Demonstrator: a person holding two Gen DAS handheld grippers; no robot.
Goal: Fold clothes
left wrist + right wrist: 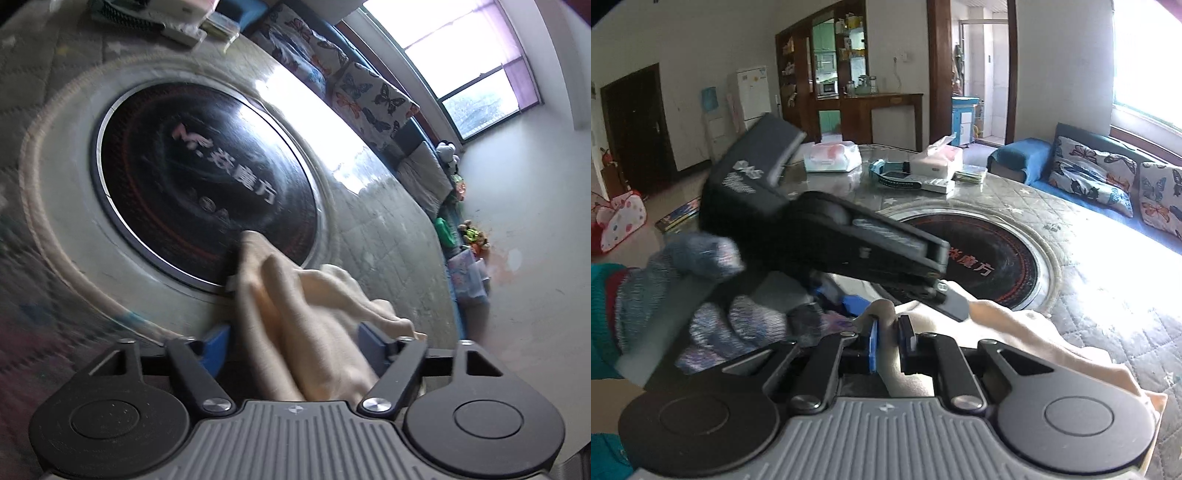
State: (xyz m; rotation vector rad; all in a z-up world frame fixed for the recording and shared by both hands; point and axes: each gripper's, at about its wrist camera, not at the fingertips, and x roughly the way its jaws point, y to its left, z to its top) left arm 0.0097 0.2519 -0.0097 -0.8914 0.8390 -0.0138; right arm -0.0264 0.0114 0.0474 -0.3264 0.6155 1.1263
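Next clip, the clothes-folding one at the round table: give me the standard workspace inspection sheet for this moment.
Surface: round table with a quilted grey cover under a glossy sheet; black cooktop disc set in its middle.
Job's things: cream garment, bunched, lifted between both tools.
Clutter: tissue packs, blue watch and small boxes at the far edge.
Grippers: left gripper has cloth between wide-set fingers; right gripper is shut on the garment.
Cables: nothing seen.
Surroundings: sofa with butterfly cushions, window, wooden cabinet, white fridge.
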